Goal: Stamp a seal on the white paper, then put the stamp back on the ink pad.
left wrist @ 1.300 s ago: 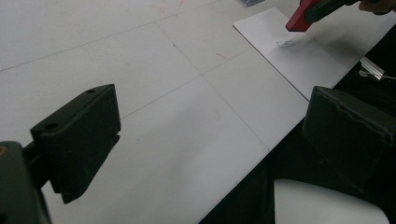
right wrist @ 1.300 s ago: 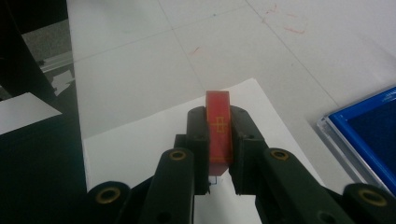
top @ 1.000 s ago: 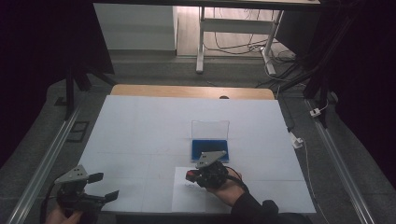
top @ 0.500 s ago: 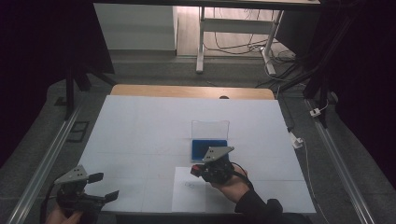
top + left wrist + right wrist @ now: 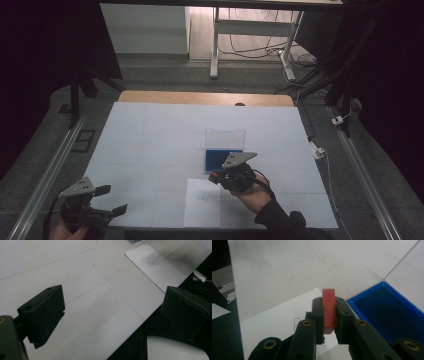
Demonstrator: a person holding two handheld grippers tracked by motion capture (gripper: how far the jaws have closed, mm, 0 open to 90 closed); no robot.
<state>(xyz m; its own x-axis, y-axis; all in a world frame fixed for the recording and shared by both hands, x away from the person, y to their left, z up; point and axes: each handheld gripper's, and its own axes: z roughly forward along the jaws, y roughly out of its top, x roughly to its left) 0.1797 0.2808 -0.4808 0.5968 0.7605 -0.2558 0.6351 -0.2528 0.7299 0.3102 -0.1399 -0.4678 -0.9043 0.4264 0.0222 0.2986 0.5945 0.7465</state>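
One red block [image 5: 329, 310] sits clamped between the jaws of the right gripper [image 5: 220, 176], its long axis running along the jaws and pointing away from the hand, above the near edge of the white sheet [image 5: 202, 206] and just beside the blue tray [image 5: 220, 158]. Left gripper [image 5: 114, 200] hangs at the table's near left corner, jaws spread wide, nothing between them.

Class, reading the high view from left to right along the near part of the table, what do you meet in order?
left gripper → sheet of paper → right gripper holding a red block → person's right hand
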